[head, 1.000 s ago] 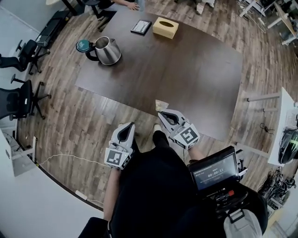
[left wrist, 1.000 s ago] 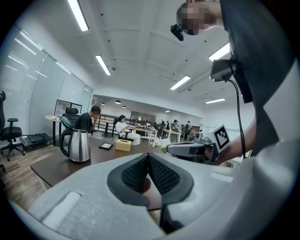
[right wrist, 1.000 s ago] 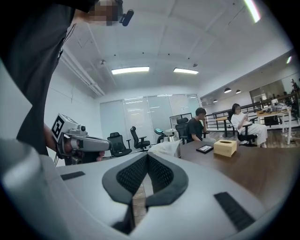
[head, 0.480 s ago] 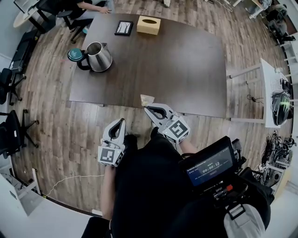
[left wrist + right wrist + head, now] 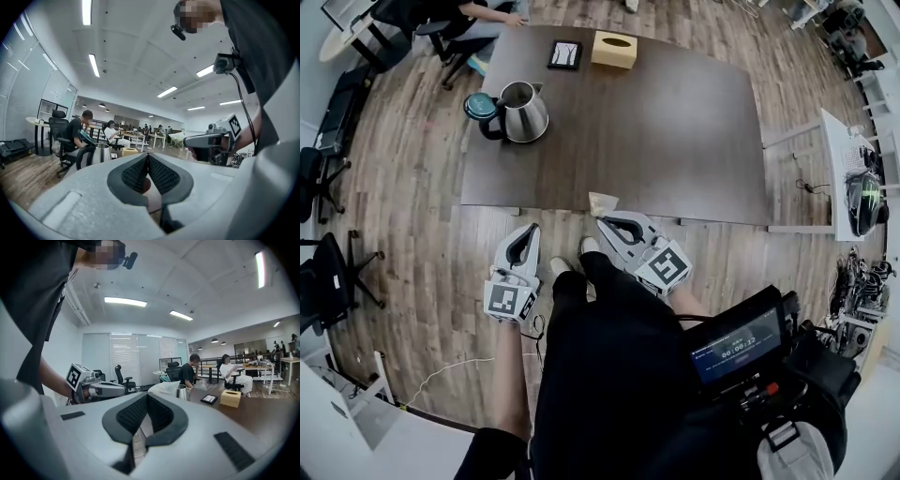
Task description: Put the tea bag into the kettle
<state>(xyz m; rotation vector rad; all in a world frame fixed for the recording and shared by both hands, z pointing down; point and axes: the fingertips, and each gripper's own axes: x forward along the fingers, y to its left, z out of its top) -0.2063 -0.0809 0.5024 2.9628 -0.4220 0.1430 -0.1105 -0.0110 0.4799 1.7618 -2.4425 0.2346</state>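
Observation:
A steel kettle [image 5: 523, 112] stands at the far left of the dark table [image 5: 675, 131], its teal lid [image 5: 476, 105] swung open to the left. A pale tea bag [image 5: 602, 202] sticks out of my right gripper [image 5: 603, 220], which is shut on it over the table's near edge. In the right gripper view the bag [image 5: 164, 387] rises past the shut jaws, with the kettle [image 5: 183, 392] behind it. My left gripper [image 5: 531, 229] hangs short of the table above the floor, shut with nothing in it [image 5: 148, 157]. The kettle [image 5: 98, 153] lies far ahead of it.
A tan tissue box [image 5: 614, 49] and a dark tablet [image 5: 565, 54] sit at the table's far edge. A person sits beyond the far left corner [image 5: 478, 11]. Office chairs [image 5: 328, 272] stand on the wood floor at left. A white desk [image 5: 844, 178] is at right.
The head camera has swung, so the table sits differently in view. My right gripper still holds the tea bag at the near table edge; the left gripper stays low beside it.

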